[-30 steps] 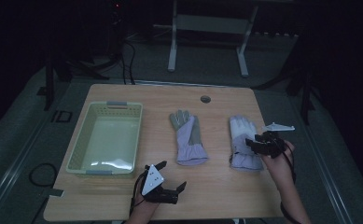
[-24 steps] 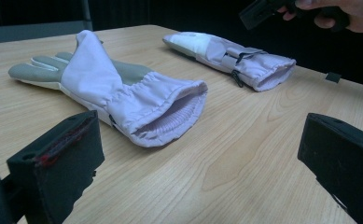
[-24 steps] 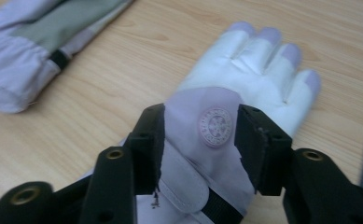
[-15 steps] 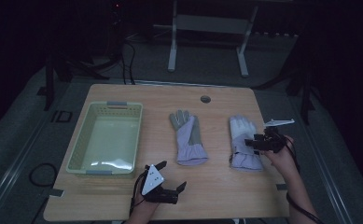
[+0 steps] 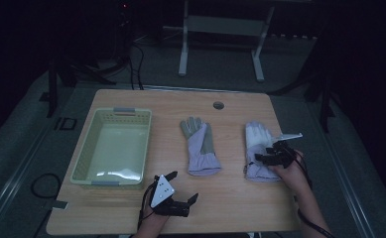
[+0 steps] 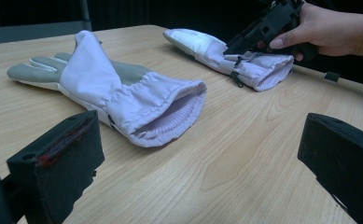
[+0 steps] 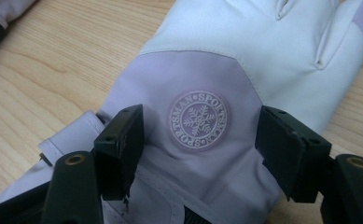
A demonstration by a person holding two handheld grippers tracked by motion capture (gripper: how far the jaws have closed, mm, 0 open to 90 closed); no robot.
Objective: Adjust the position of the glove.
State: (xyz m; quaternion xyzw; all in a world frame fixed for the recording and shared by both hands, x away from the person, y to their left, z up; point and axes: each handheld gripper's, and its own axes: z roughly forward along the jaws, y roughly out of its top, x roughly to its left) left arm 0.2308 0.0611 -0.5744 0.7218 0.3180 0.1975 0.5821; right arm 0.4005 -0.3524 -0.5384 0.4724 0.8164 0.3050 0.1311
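Right gripper (image 7: 200,154) is held over the right glove (image 7: 244,70), fingers just opened wide, nothing clamped; left gripper (image 6: 202,163) fingers wide.

A dim lab or studio: bare wooden table (image 5: 230,208), cables (image 5: 131,54) on grey floor, metal stand (image 5: 220,44) behind.
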